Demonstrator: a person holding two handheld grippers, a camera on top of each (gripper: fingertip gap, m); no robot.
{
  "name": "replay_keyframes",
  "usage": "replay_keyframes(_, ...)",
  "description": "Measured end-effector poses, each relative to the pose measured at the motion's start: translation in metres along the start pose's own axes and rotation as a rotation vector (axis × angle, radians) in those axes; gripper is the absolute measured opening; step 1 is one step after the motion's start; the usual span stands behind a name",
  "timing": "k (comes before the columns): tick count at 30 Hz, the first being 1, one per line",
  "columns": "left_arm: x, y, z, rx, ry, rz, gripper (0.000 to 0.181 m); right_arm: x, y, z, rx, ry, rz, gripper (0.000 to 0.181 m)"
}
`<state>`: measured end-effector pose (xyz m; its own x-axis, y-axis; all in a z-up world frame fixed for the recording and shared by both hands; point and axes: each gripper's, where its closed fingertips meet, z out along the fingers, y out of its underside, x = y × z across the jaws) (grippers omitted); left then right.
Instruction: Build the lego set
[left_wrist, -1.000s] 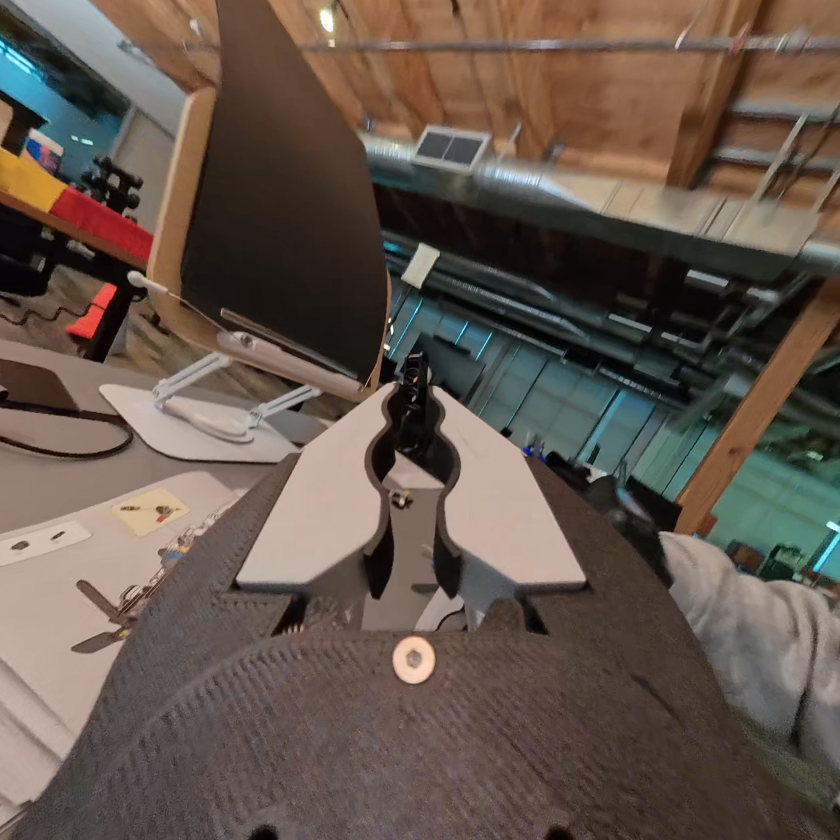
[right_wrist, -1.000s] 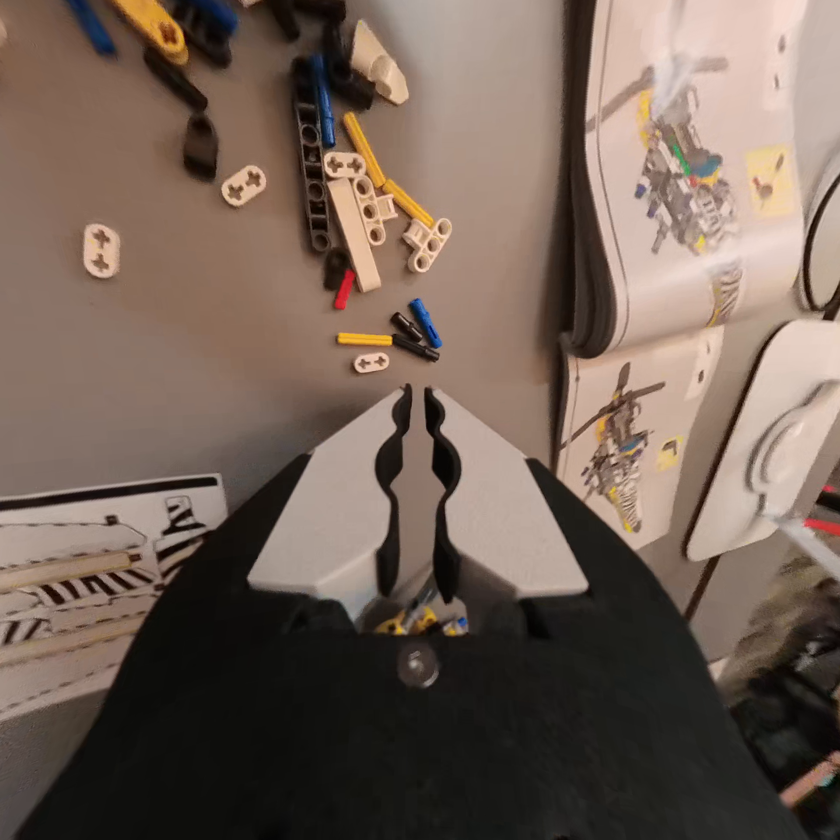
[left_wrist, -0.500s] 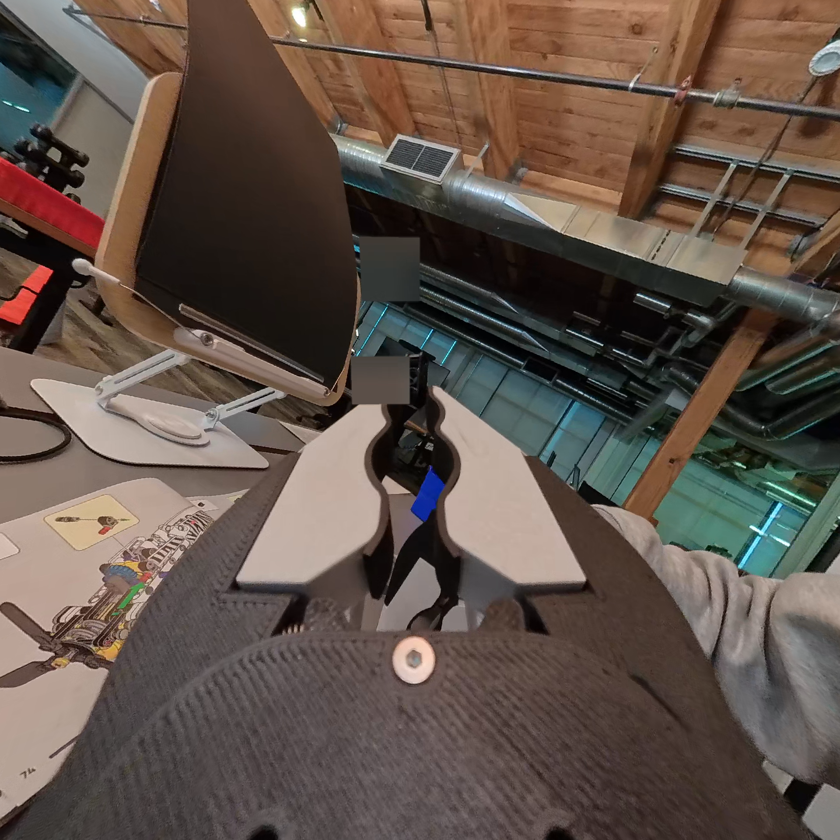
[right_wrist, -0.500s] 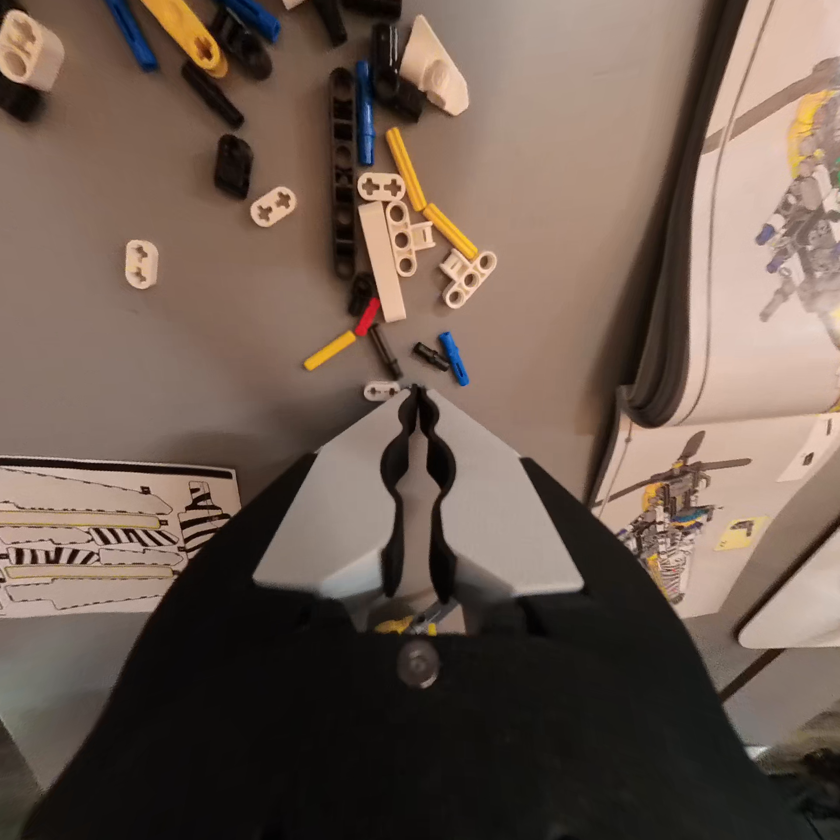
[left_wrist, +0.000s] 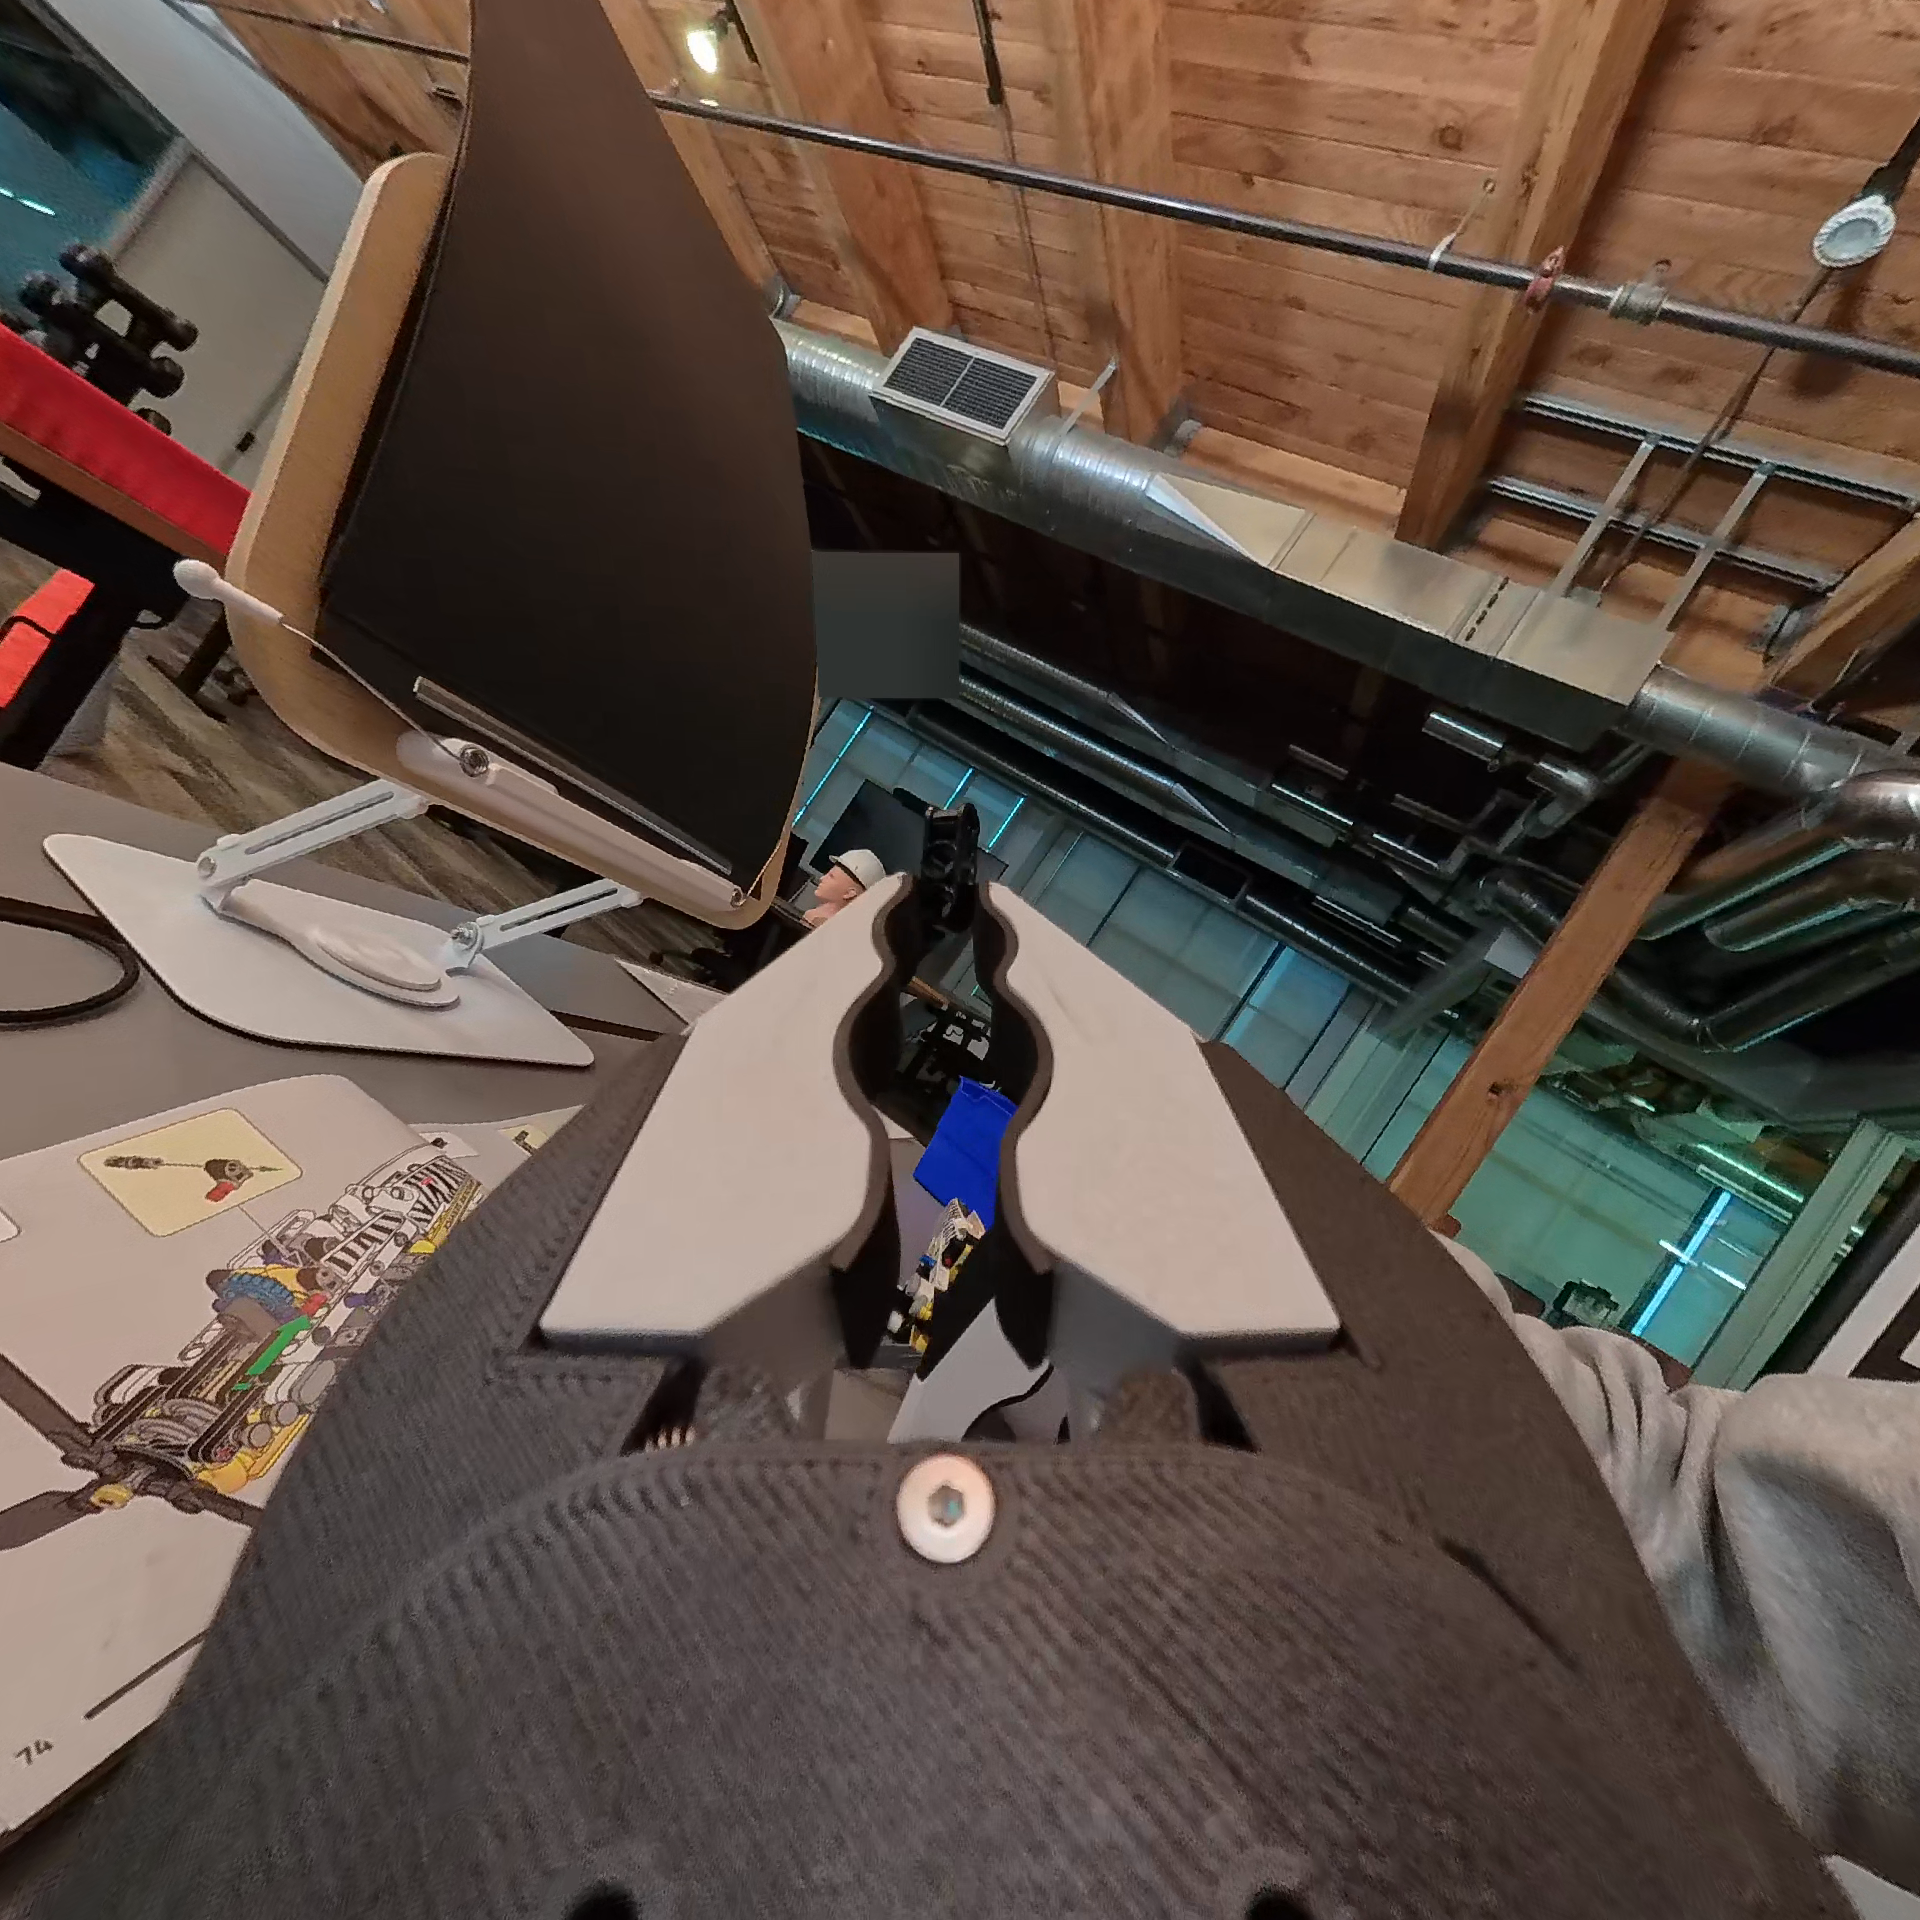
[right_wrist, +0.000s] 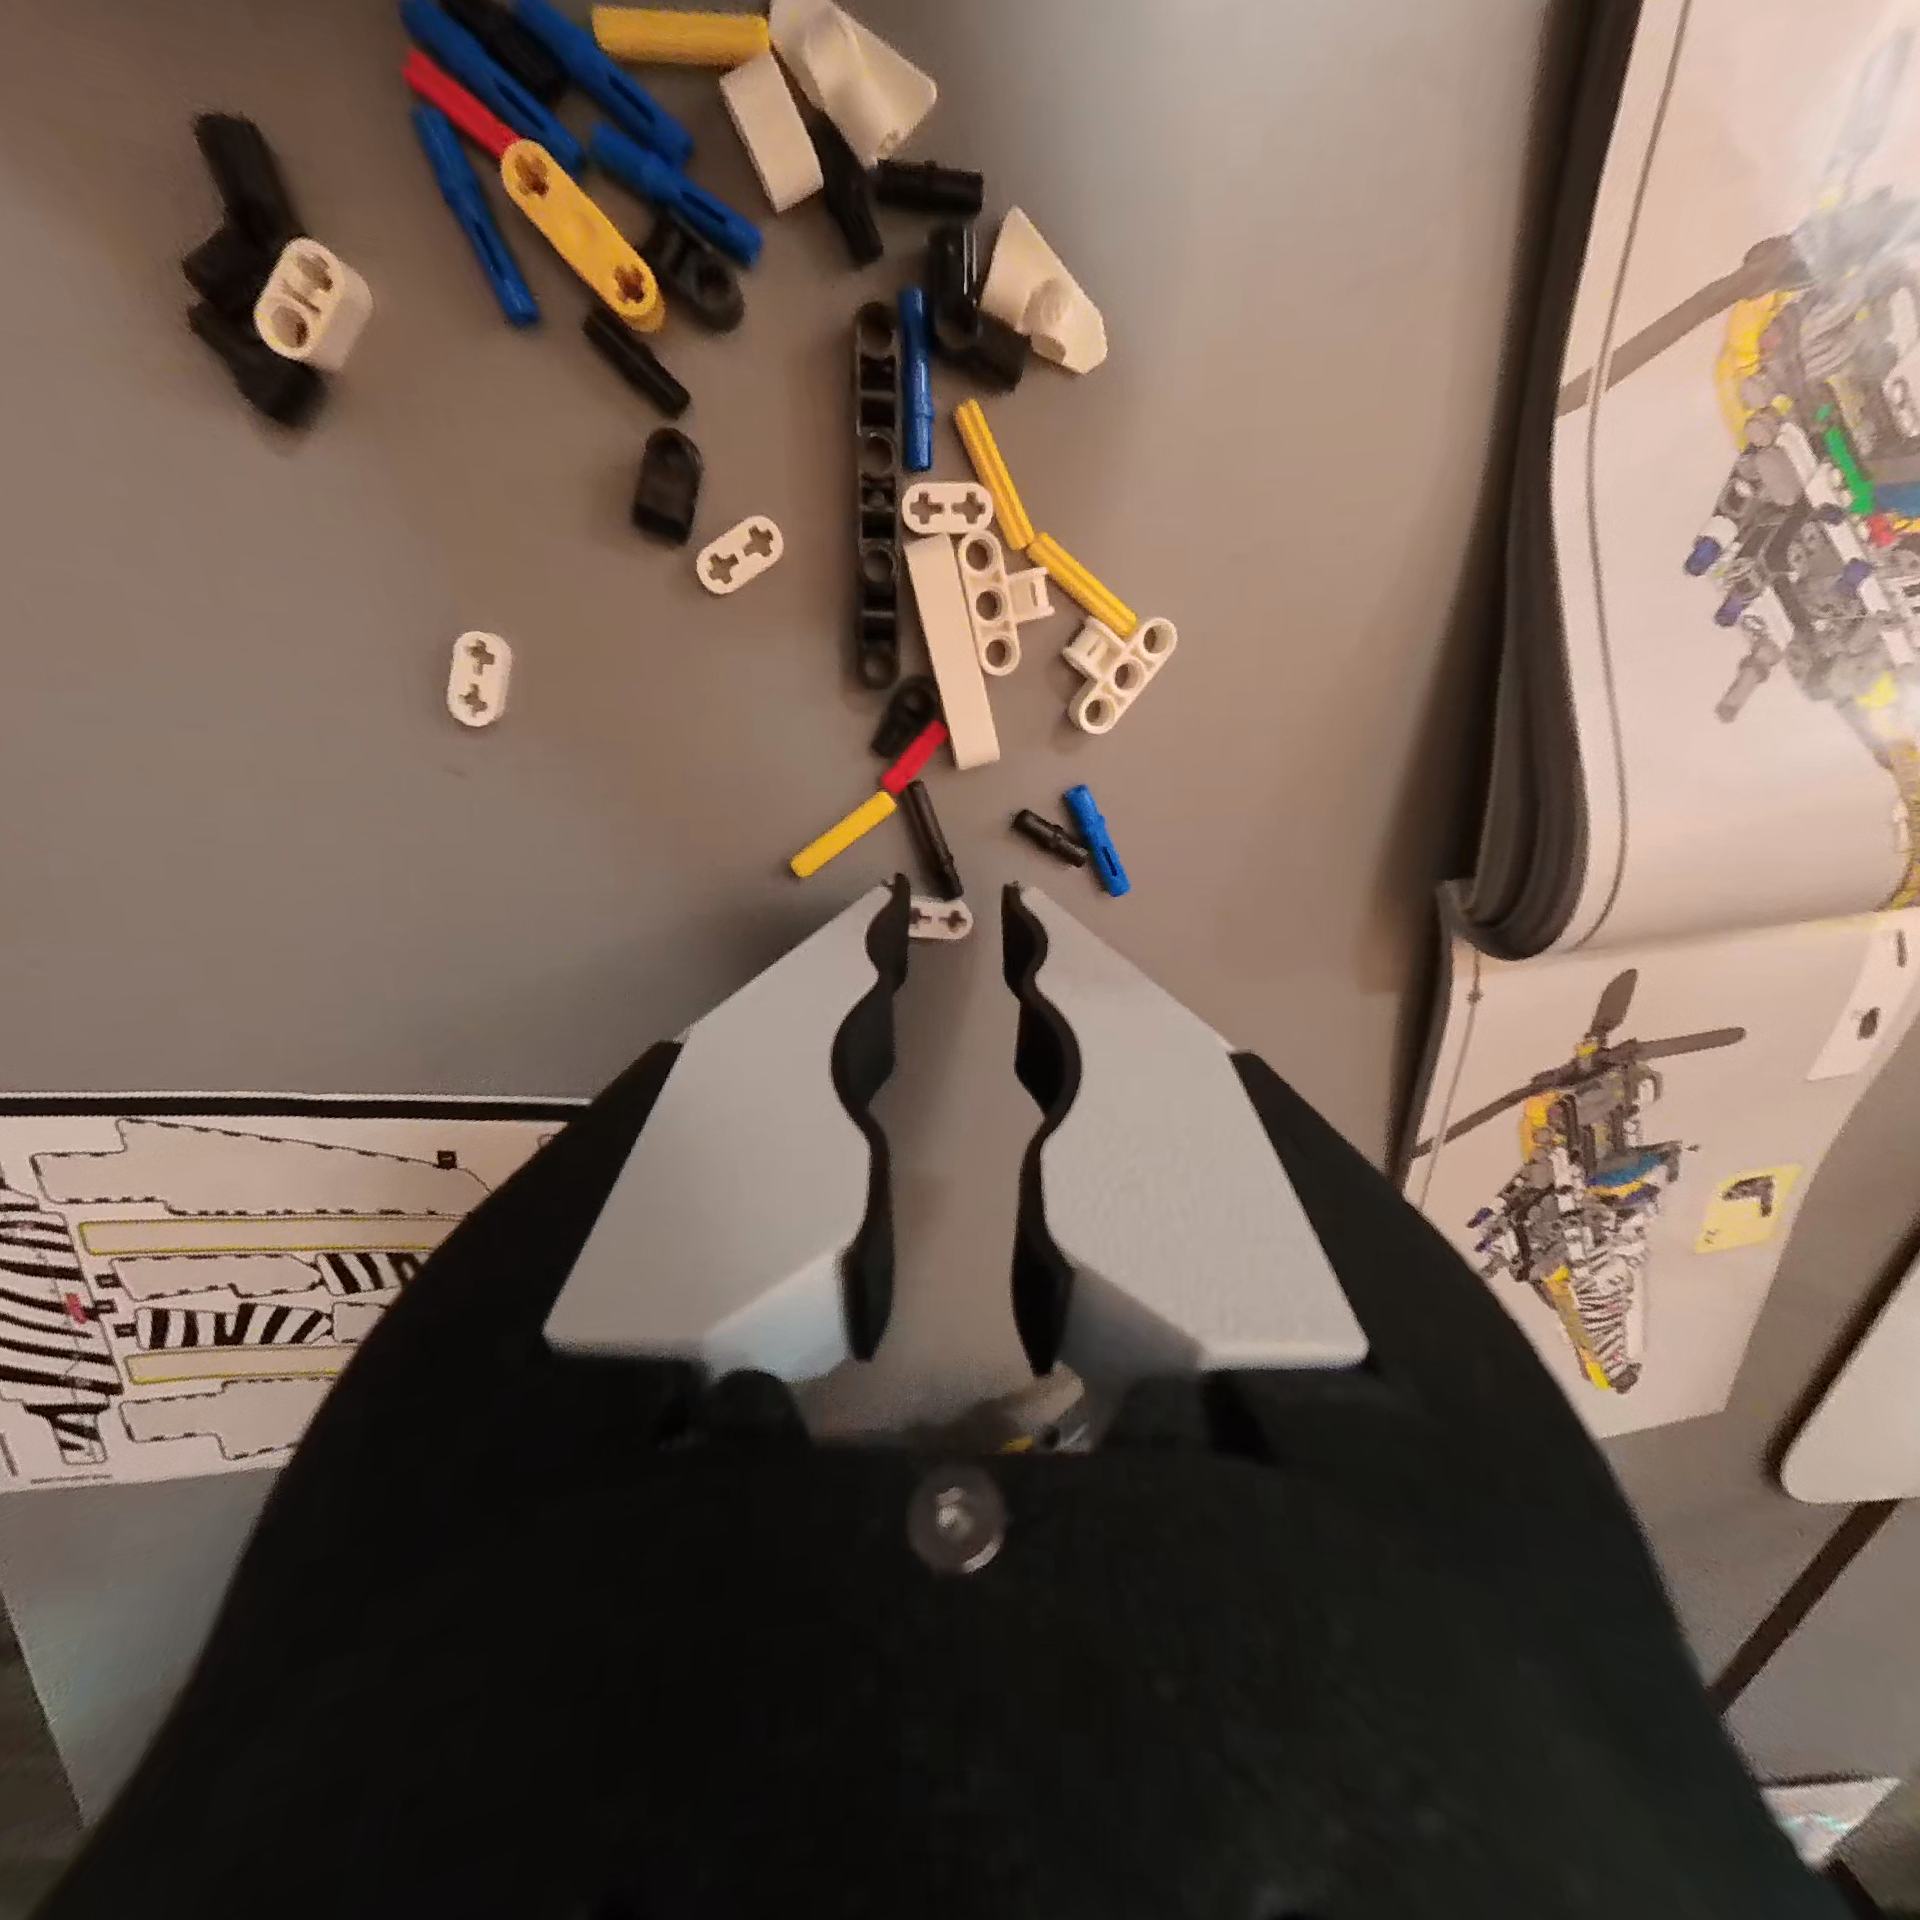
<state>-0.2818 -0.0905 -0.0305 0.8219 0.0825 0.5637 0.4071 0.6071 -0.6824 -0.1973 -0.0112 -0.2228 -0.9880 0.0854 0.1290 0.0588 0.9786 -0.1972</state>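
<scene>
Ahead of the right claw: loose lego pieces (right_wrist: 914, 499) lay scattered on the grey table (right_wrist: 260, 831), all beyond the tips.
Right claw (right_wrist: 954, 906): released, its jaws stood apart with nothing between them, pointing down at the table.
Nearest piece: a small white two-hole link (right_wrist: 940, 920) lay flat just at the tips, close by the left finger and partly hidden by it.
Just past the tips: a black pin (right_wrist: 930, 836), a short yellow rod (right_wrist: 844, 833), a second black pin (right_wrist: 1049, 836) and a blue pin (right_wrist: 1096, 840), each apart from the claw.
Farther ahead: a long black beam (right_wrist: 878, 494) and white beams beside it; blue, yellow and black parts lay farthest off, up and left.
Left of the right claw: a sticker sheet (right_wrist: 208, 1268) with zebra stripes, partly under the claw body.
Right of the right claw: an open instruction booklet (right_wrist: 1766, 520) with helicopter drawings.
Left claw (left_wrist: 943, 899): clenched on a black lego part (left_wrist: 951, 842) that stuck out past the tips, held up toward the wooden ceiling (left_wrist: 1247, 156).
Between the left fingers: a blue part (left_wrist: 961, 1148) and a bit of a built model showed lower in the gap.
Left of the left claw: a dark tablet (left_wrist: 582, 468) on a white stand (left_wrist: 312, 945), with the booklet page below it.
Right of the left claw: a grey sleeve (left_wrist: 1714, 1507).
</scene>
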Motion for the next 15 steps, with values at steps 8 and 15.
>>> replay_keyframes(8,-0.002,0.000,-0.001,-0.005,-0.008,0.002,0.005,-0.005,-0.005,0.009,0.005,-0.050,0.014,0.003)
replay_keyframes(15,0.000,0.029,0.007,-0.175,0.011,-0.019,0.011,-0.004,0.007,-0.019,0.049,0.106,0.144,0.003)
